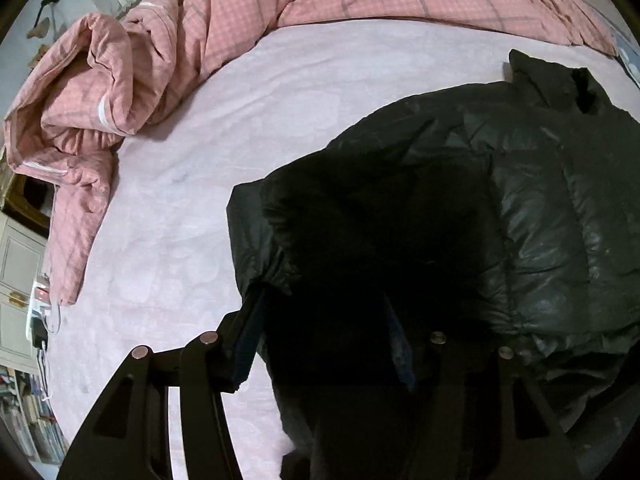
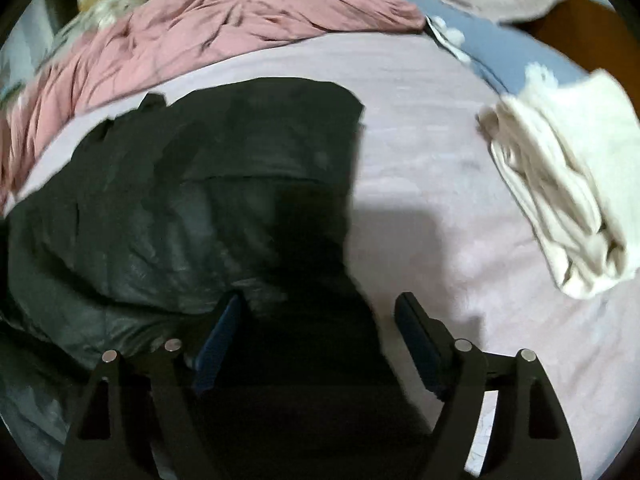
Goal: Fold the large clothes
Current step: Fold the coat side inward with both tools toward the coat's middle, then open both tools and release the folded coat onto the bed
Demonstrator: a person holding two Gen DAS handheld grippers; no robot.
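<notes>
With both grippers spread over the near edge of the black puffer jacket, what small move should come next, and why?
Probably close both grippers on the hem. The left gripper and right gripper are open, with the black puffer jacket fabric between their fingers, and the jacket lies spread on the pale pink bedsheet, not yet folded. Gripping first would let the near edge be lifted toward the collar.

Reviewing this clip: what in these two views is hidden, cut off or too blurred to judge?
- Left wrist view: whether the left gripper pinches the black puffer jacket; dark fabric and shadow hide its right finger.
- Right wrist view: motion blur smears the folded cream garment; its type is unclear.
- Right wrist view: the right gripper is open over the jacket hem; contact is lost in shadow.
- Both views: the jacket's near edge is cut off.
</notes>
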